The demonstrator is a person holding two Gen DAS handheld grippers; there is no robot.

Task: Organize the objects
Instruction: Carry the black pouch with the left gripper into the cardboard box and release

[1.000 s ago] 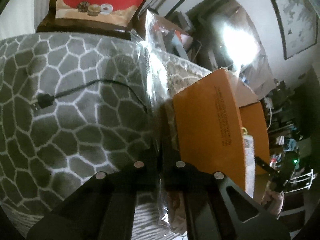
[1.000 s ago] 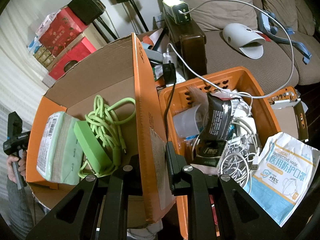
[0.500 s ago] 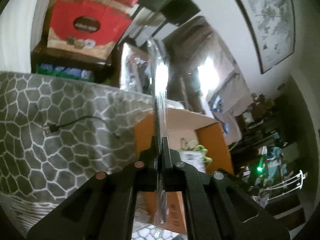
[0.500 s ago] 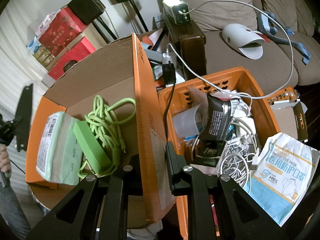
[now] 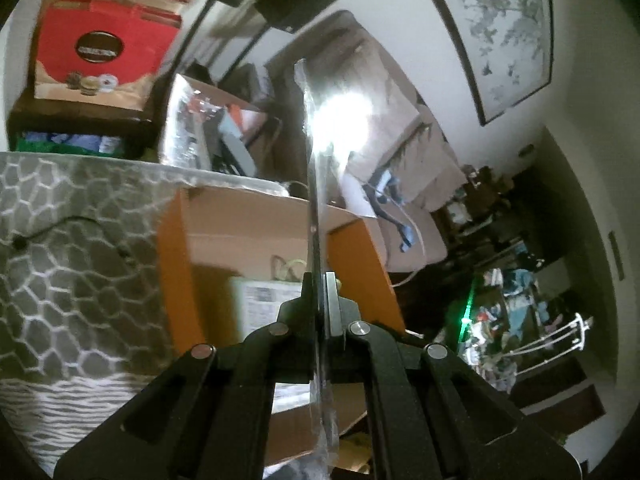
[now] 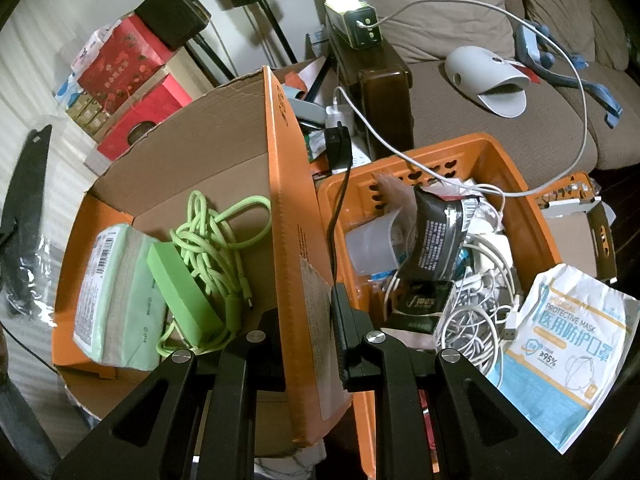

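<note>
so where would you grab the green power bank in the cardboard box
Across the long flat sides of the green power bank, near its free upper end, coming from above: it lies tilted in the cardboard box, and the green cable crowds its right edge and lower end.

Black angular fingers (image 5: 308,296), silver round screws, triangular cutouts in linkages

A brown sofa (image 6: 460,96) carries a grey slipper (image 6: 486,76); red gift boxes (image 6: 132,80) stack beside black speakers (image 6: 172,12), and a framed painting (image 5: 504,32) hangs above.
</note>
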